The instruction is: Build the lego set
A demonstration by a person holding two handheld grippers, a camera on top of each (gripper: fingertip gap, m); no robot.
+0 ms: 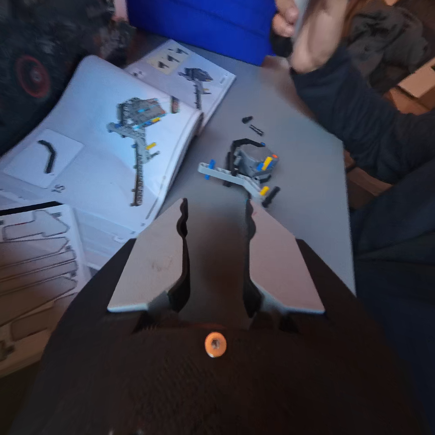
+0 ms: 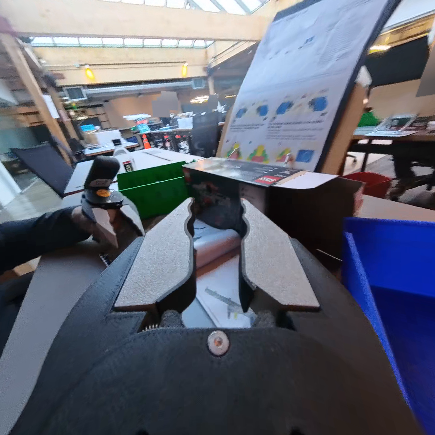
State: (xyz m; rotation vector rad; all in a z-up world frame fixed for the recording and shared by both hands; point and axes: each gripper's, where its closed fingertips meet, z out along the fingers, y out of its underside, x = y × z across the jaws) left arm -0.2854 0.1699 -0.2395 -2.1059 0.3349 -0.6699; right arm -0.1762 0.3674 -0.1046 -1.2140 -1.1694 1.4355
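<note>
In the left wrist view a partly built lego model (image 1: 244, 166), grey with black, blue and yellow pieces, lies on the grey table (image 1: 306, 188). Two small black pins (image 1: 253, 124) lie just beyond it. My left gripper (image 1: 216, 203) is open and empty, hovering just short of the model's near end. The open instruction booklet (image 1: 113, 131) lies to the left. My right gripper (image 2: 217, 204) is open and empty, raised and facing the lego box (image 2: 235, 188). The left gripper also shows in the right wrist view (image 2: 110, 211), held by a hand in a dark sleeve.
A blue bin (image 1: 202, 26) stands at the table's far side; it also shows at the right of the right wrist view (image 2: 388, 282). A green bin (image 2: 153, 188) sits behind the box. A printed board (image 2: 294, 89) leans upright. A person's arm (image 1: 353, 106) reaches over the table's right side.
</note>
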